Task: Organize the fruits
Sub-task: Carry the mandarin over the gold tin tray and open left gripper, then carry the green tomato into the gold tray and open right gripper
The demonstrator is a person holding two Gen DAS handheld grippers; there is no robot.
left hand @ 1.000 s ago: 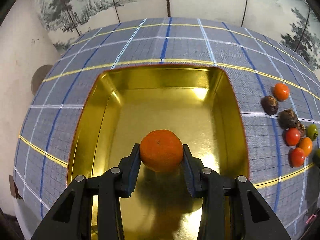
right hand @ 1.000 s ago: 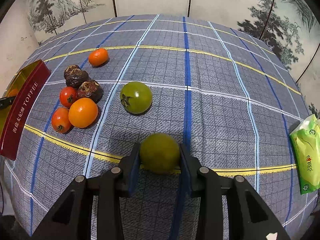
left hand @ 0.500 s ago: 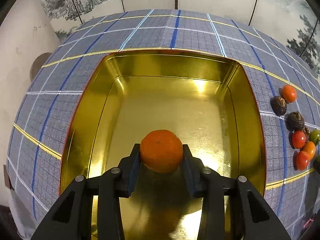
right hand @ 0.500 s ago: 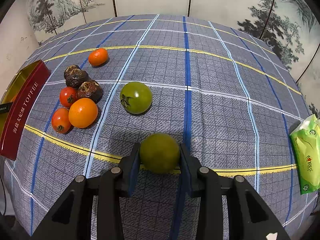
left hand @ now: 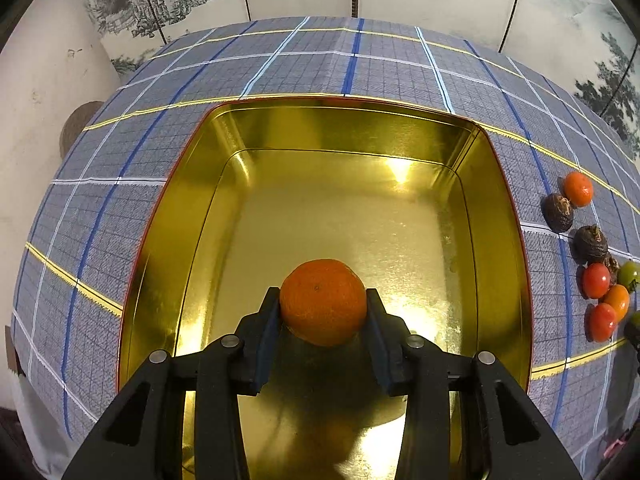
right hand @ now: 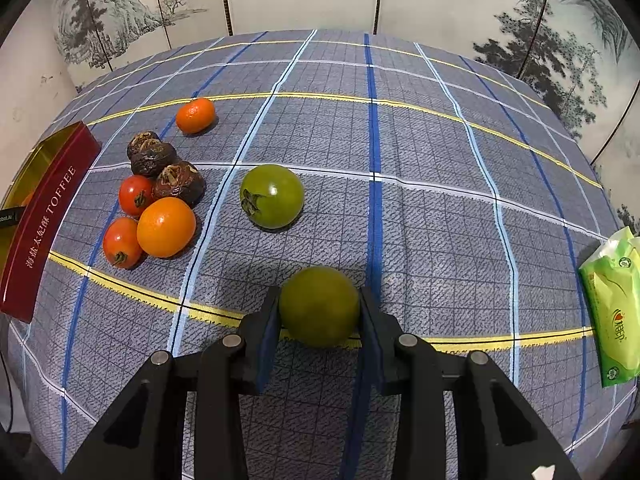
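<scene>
We see the left claw [left hand: 323, 304] clamped on a small orange mandarin [left hand: 323, 301], its blue-lined pads pressing the fruit's two sides. The mandarin is round, matte and finely pitted, with a tiny dark dot near its top. It hangs over the near part of a gold tin [left hand: 500, 216], a rectangular box with mirror-bright inner walls, rounded corners and a thin red rim; a dark shadow lies on the tin floor below the fruit. We cannot tell whether the mandarin touches the floor.

The right claw [right hand: 319, 308] grips a green fruit [right hand: 319, 306], dull olive and smooth, with the pads tight on both sides. It sits above a yellow stripe of the plaid cloth [right hand: 420, 152] that covers the surface.

Farther off on the cloth lies a green tomato [right hand: 272, 196], glossy, with its dried calyx turned to the left. To its left a tight cluster gathers: an orange tomato [right hand: 166, 227], shiny and the largest of the group, touching two red tomatoes [right hand: 136, 195], and behind them dark brown, wrinkled fruits [right hand: 180, 182] with rough stem ends. A second small mandarin [right hand: 195, 115] rests apart, beyond the cluster.

From the right view the tin's outer wall [right hand: 44, 224] is deep red with the word TOFFEE in gold. A green tissue pack [right hand: 612, 312] lies at the cloth's right edge.
</scene>
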